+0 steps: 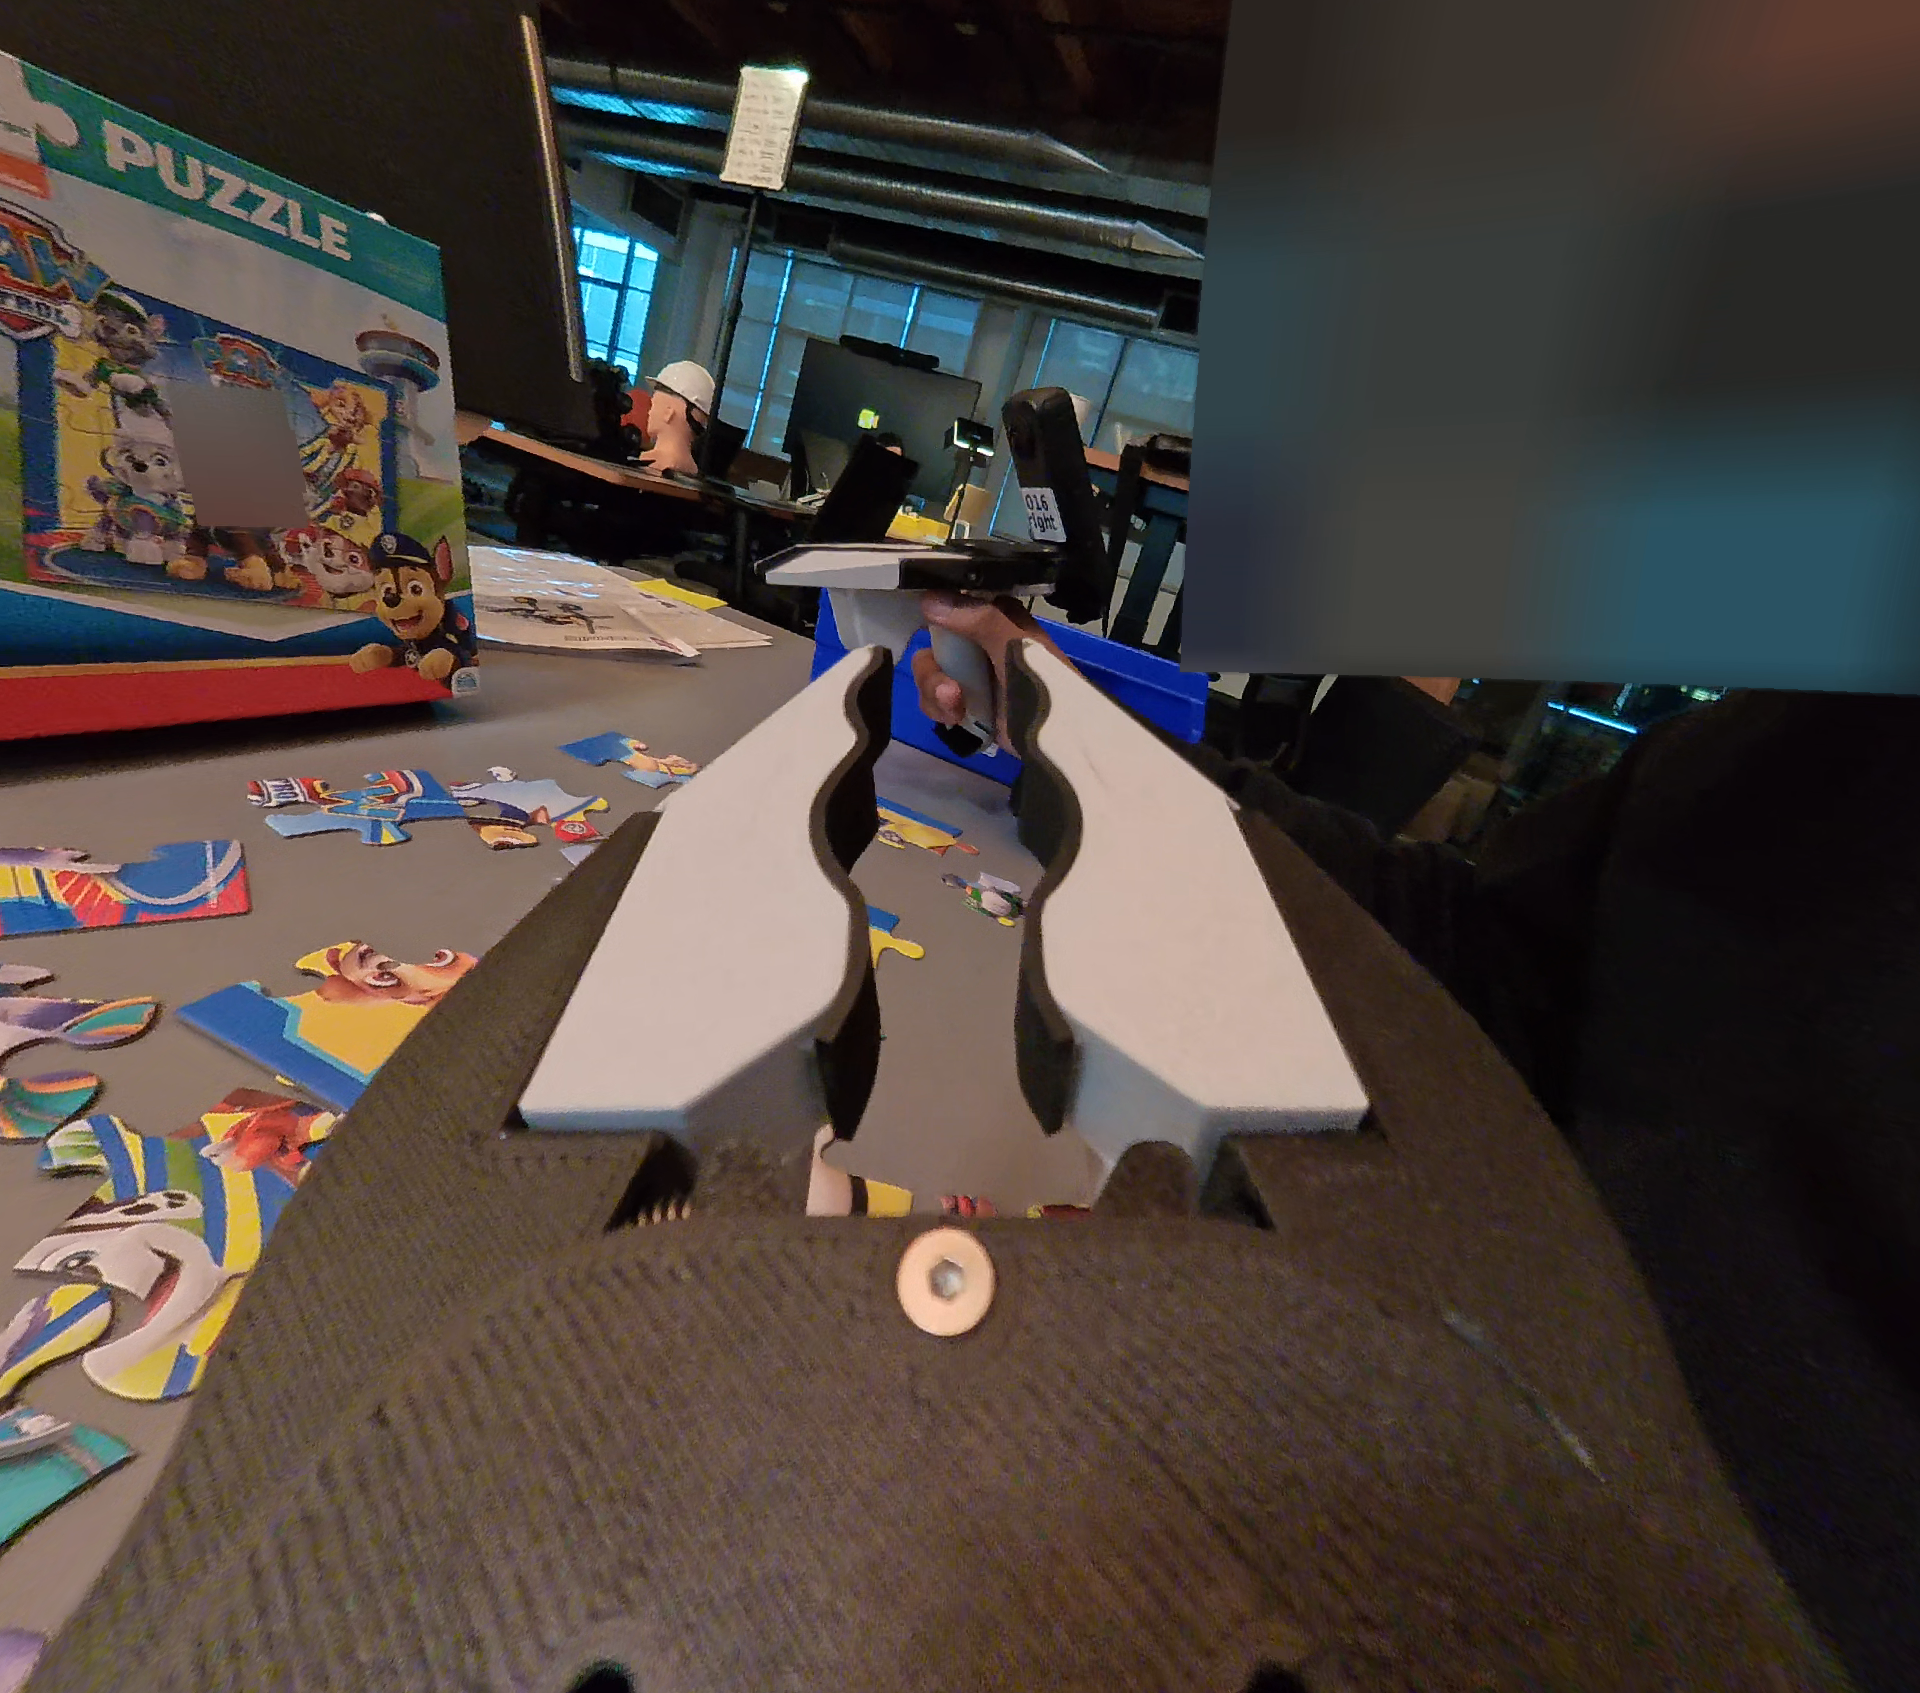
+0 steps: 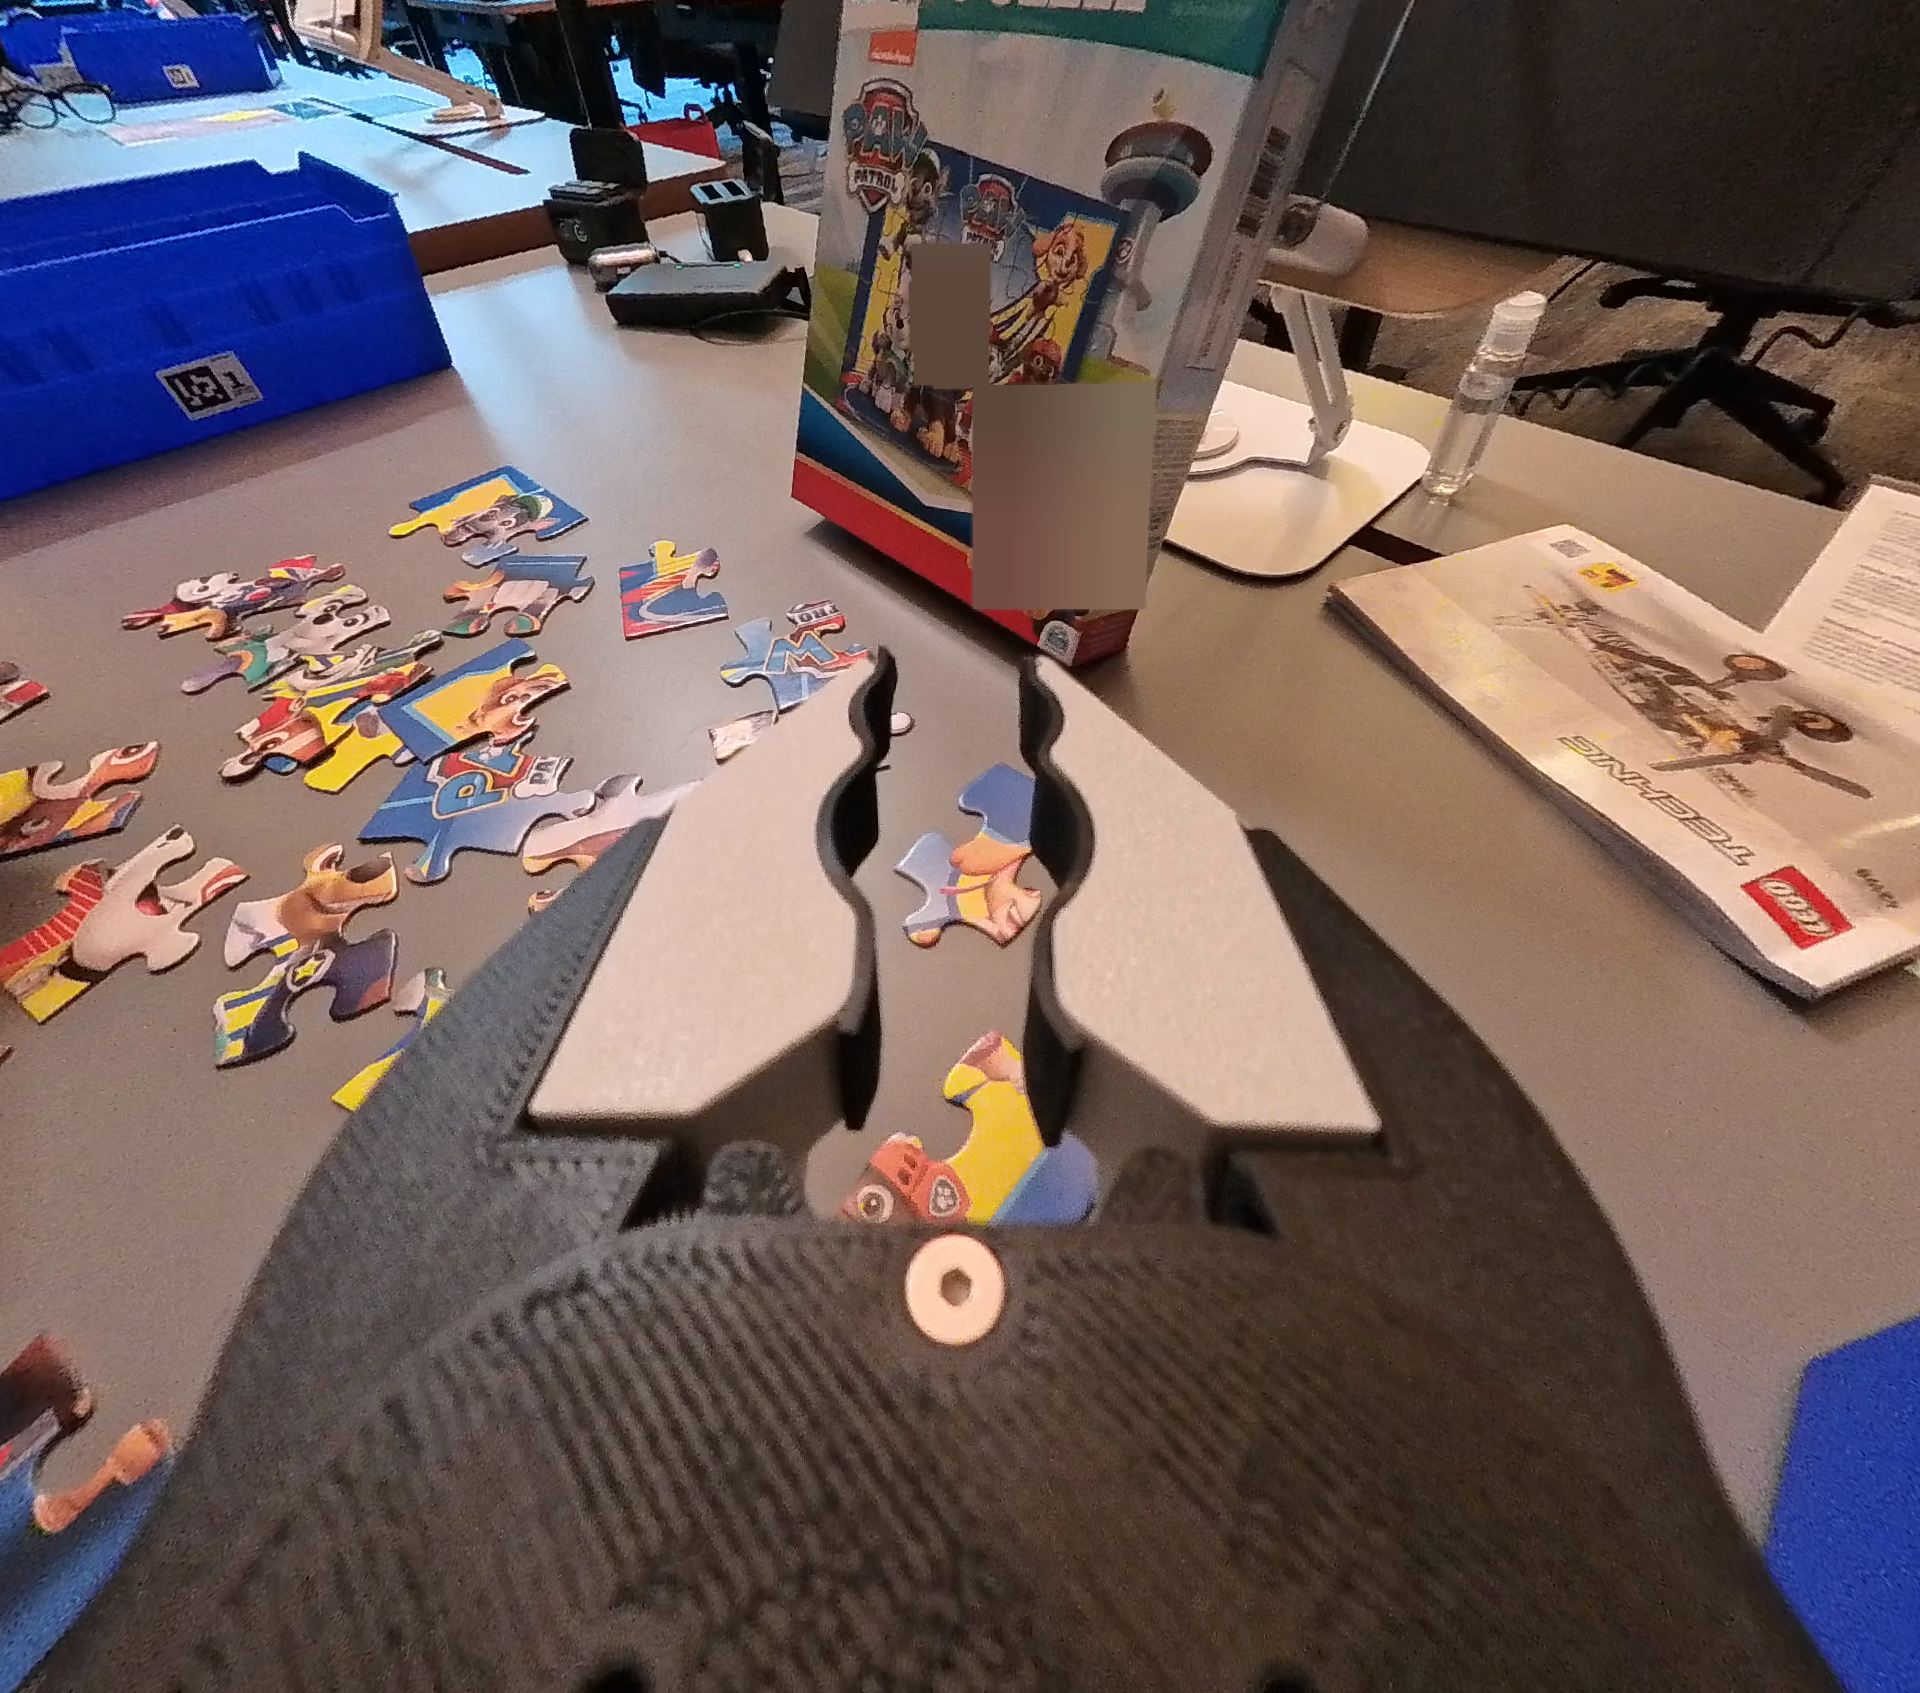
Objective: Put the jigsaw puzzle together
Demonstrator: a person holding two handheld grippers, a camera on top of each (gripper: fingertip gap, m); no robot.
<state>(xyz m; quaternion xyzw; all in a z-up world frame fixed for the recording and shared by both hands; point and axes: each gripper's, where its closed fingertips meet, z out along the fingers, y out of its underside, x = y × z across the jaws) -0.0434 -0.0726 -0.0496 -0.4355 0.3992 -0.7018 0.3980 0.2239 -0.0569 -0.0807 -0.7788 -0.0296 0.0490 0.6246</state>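
Grey desk [image 1: 644, 687] strewn with puzzle pieces [image 1: 353, 1020] before a puzzle box [image 1: 229, 438]; left tool [image 1: 948, 667] hovers narrowly parted, empty. Right tool [image 2: 956, 672] likewise, above a blue piece [image 2: 971, 864], untouched.

Puzzle pieces [image 2: 312, 708] lie scattered on the desk [image 2: 1351, 812] left of the right claw [image 2: 956, 687], with the puzzle box [image 2: 1039, 241] standing behind them, a bin [image 2: 208, 293] far left, and a booklet [image 2: 1662, 760] lying right of the box.
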